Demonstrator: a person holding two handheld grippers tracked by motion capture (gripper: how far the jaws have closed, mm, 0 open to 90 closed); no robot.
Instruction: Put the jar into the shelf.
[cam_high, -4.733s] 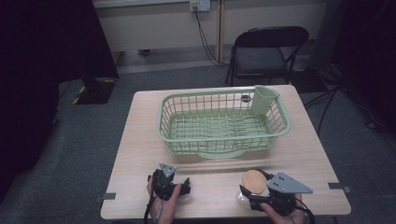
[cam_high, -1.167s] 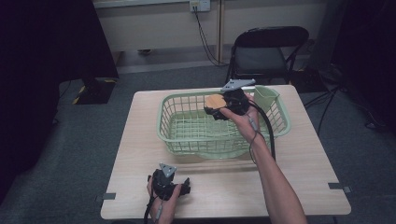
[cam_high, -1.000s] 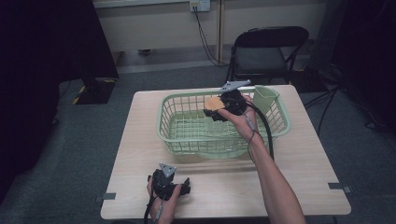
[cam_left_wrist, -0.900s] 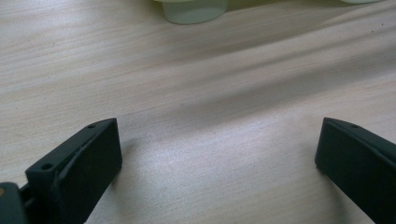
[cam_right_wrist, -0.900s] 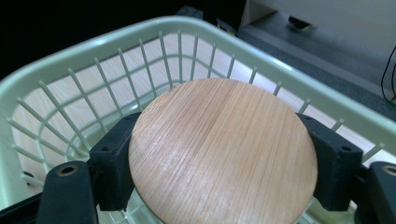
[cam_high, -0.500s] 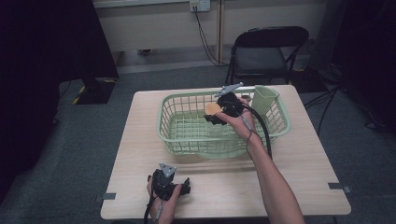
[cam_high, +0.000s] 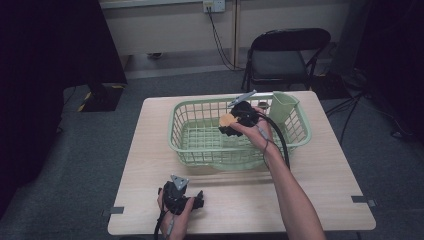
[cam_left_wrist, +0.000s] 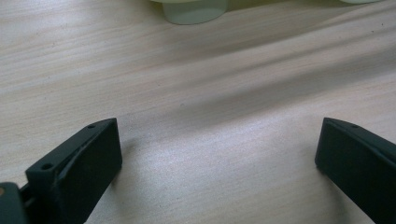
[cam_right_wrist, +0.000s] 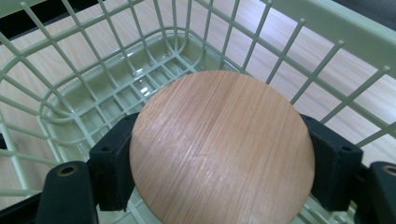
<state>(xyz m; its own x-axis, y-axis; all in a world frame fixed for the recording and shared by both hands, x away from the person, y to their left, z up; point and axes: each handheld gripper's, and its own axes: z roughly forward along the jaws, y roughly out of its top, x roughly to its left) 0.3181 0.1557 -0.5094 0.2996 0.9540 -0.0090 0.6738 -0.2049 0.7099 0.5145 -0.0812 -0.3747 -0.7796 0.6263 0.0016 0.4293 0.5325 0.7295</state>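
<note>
The right gripper (cam_right_wrist: 219, 154), at centre frame over the green basket (cam_right_wrist: 327, 28), clamps the wooden disc (cam_right_wrist: 222, 149) by its opposite edges, which seems light, stiff and smooth, while the left gripper (cam_left_wrist: 219, 158) rests wide open on the table (cam_left_wrist: 196, 70).

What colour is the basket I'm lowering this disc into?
Pale green, a plastic grid basket; clearest in the right gripper view, behind the wooden disc.

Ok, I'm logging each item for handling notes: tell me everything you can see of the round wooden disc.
The wooden disc is round and flat, light brown with fine straight grain, looking like smooth bamboo or wood. It is clamped edge to edge between the two black jaws of the right gripper, broad face toward that gripper's camera. It hangs inside the green wire basket, above the basket's floor, touching nothing but the jaws as far as shows.
</note>
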